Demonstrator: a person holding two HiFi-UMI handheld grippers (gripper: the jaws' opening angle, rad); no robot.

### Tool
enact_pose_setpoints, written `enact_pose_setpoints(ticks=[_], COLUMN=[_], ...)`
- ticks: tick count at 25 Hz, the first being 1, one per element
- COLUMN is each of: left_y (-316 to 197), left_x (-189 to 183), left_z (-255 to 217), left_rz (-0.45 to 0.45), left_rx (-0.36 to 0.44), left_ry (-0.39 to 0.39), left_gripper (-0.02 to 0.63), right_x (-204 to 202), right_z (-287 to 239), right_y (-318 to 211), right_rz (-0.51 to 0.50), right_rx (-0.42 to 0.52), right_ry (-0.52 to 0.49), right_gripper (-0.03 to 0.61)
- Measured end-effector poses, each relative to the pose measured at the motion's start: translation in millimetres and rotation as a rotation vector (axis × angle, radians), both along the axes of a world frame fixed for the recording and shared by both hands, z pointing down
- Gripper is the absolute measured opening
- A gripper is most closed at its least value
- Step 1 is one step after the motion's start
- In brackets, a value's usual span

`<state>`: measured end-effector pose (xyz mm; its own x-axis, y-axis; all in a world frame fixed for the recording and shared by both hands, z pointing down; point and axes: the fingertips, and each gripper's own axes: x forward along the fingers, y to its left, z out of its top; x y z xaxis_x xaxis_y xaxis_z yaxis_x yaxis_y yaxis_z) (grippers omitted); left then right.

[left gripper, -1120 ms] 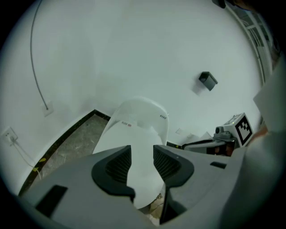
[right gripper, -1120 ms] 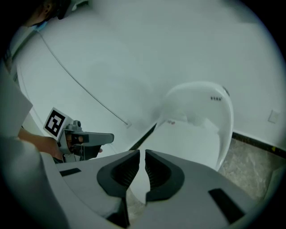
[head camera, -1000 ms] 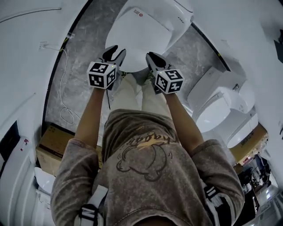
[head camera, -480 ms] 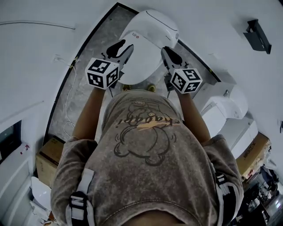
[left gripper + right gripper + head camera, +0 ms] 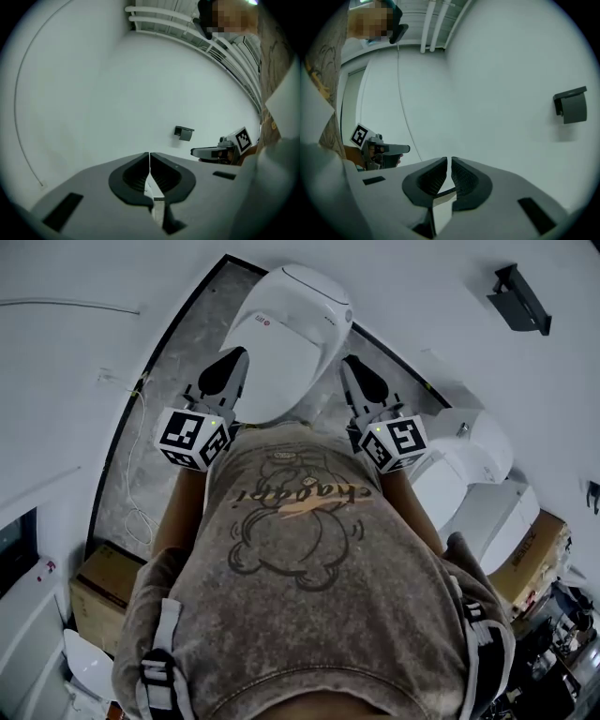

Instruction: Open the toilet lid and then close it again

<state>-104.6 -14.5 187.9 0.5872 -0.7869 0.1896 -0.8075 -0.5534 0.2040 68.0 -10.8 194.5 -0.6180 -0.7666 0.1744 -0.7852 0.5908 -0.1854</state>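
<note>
The white toilet stands below me on the grey floor with its lid down. My left gripper hovers over the lid's left side, apart from it, jaws shut on nothing. My right gripper hangs just off the toilet's right side, pads all but touching and nothing between them. In the left gripper view the shut left gripper faces a bare white wall, with the right gripper beside it. In the right gripper view the right gripper faces the same wall, with the left gripper at its left.
A second white toilet stands at the right. Cardboard boxes sit at the lower left and far right. A dark paper holder hangs on the wall. A thin cable trails across the grey floor strip.
Both grippers have risen from the front rim of the toilet lid and now point level at the wall. The left jaws have come together. The lid stays down.
</note>
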Motion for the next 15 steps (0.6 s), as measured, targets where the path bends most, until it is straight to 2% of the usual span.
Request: enact_pose_setpoints(ticks=[6, 15], left_y=[9, -3], left_x=[0, 4], left_z=[25, 34], left_rz=[-0.055, -0.092], left_rx=[0.021, 0.011], left_ry=[-0.053, -0.048], left_gripper=[0.009, 0.009], right_x=[27, 33], right_z=[11, 23], right_y=[4, -1], right_rz=[0.063, 0.076], right_rx=[0.054, 0.039], right_ry=[-0.010, -0.013], right_gripper=[0.037, 0.028])
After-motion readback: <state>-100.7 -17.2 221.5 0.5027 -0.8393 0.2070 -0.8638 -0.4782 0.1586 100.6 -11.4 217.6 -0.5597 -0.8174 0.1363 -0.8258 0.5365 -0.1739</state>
